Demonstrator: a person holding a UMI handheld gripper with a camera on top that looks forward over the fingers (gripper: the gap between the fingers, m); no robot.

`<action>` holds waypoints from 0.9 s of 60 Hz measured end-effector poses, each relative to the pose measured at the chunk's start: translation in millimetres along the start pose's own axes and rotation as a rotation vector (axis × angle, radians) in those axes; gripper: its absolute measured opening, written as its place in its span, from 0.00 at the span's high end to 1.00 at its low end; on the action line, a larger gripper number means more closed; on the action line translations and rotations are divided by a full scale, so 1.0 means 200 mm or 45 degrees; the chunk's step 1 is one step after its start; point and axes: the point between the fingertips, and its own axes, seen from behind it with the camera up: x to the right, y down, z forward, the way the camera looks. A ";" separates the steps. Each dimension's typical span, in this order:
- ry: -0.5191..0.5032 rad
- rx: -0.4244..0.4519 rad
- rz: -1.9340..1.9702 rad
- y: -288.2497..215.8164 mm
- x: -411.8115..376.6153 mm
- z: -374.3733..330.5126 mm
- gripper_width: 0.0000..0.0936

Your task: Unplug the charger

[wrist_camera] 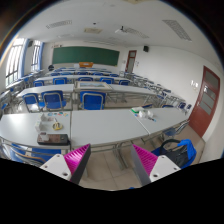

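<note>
The tool (110, 160) is held with fingers apart, far from the tabletop (100, 125); no charger is discernible, so a wrong item might be grasped.

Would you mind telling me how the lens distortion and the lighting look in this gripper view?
In the gripper view, strong fisheye distortion bows the long table and curves the ceiling; even overhead light from the ceiling lamps, plus brightness from the windows, leaves no hard shadows; the blue chairs and green chalkboard read clearly; the open gripper shows pink pads with nothing between the fingers.
</note>
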 end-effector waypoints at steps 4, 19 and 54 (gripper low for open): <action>0.010 -0.040 -0.014 0.06 0.00 0.00 0.09; -0.042 -0.056 -0.055 0.33 -0.28 0.15 0.09; -0.484 0.118 -0.034 0.30 -1.93 0.76 0.10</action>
